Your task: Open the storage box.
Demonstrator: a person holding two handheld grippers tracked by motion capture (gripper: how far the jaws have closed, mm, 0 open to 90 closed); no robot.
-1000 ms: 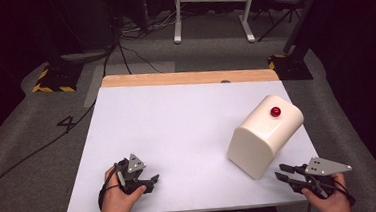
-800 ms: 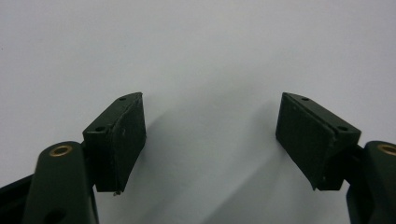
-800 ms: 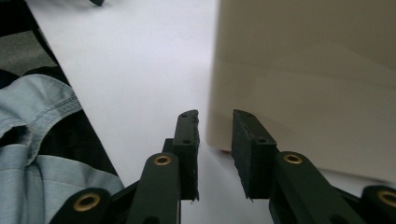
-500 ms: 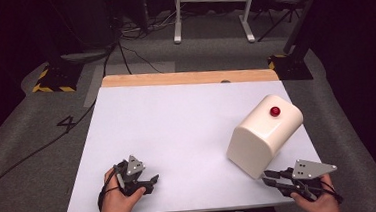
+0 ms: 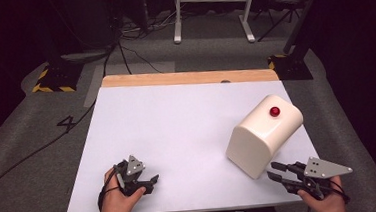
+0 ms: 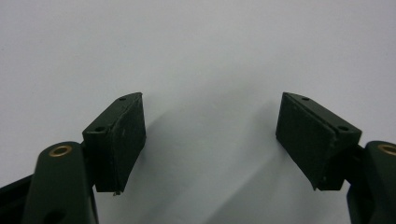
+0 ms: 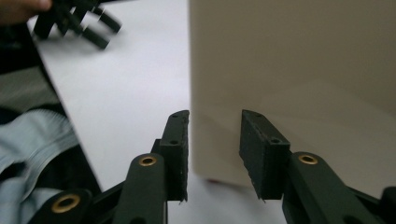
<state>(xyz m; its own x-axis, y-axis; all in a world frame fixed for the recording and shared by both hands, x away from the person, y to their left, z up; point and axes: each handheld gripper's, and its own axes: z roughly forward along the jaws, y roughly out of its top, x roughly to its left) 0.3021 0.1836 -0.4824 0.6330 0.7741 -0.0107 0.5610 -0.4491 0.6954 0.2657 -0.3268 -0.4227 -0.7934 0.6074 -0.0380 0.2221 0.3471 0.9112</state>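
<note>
Right gripper (image 5: 277,172): jaws parted narrowly, nothing held, tips just beside the near lower corner of the cream box (image 5: 263,134). Left gripper (image 5: 150,183): jaws spread wide, empty, held well apart from the box, low over the white table (image 5: 177,122). A red button (image 5: 274,111) is seen on the box's top.

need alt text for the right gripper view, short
Seen along the right gripper, its two black jaws stand slightly apart, aimed at the near corner of a cream box on a white table. The other gripper lies blurred at top left.
</note>
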